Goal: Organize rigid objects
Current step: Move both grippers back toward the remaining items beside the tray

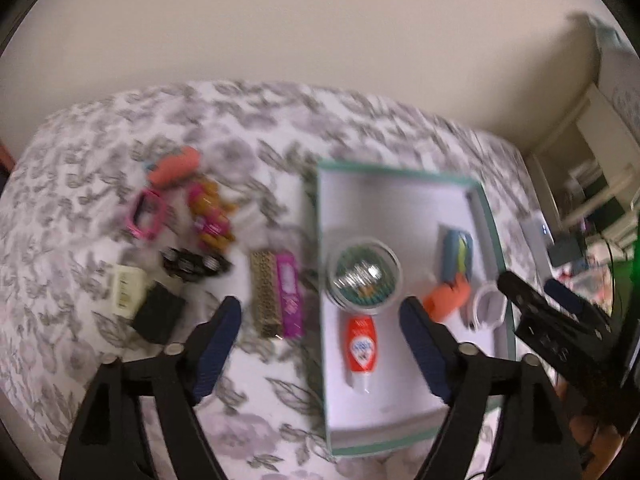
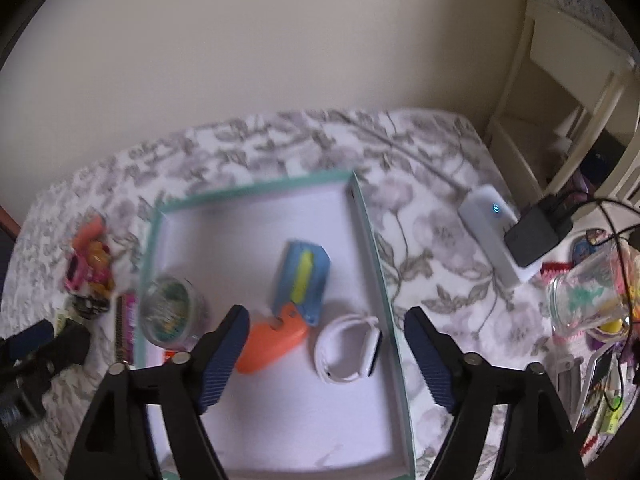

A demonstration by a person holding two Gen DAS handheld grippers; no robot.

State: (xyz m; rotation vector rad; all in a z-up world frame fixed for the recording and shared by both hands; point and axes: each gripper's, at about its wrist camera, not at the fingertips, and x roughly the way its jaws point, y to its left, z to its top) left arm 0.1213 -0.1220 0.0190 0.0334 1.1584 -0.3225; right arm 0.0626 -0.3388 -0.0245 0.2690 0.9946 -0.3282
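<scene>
Both grippers stand over the work with jaws spread wide and nothing between them: left gripper (image 1: 320, 320), right gripper (image 2: 326, 332).

The shallow white tray with a teal rim (image 2: 378, 264) lies on the floral bedcover (image 1: 240, 120). It holds a round clear lidded tub (image 1: 362, 274), a red-and-white squeeze tube (image 1: 360, 346), a blue-and-yellow flat pack (image 2: 302, 280), an orange plastic piece (image 2: 272, 344) and a white smartwatch (image 2: 348, 346).

Left of the tray, unsorted items lie loose on the cover: a gold-and-magenta flat box (image 1: 276, 292) just beside the rim, a small black block (image 1: 158, 312), a cream plug adaptor (image 1: 126, 290) and a pink frame-shaped toy (image 1: 146, 216).

Judgement: next pick falls to the left gripper. Take the flat box across its narrow width, descend squarely, and place it in the tray's bare far half.
</scene>
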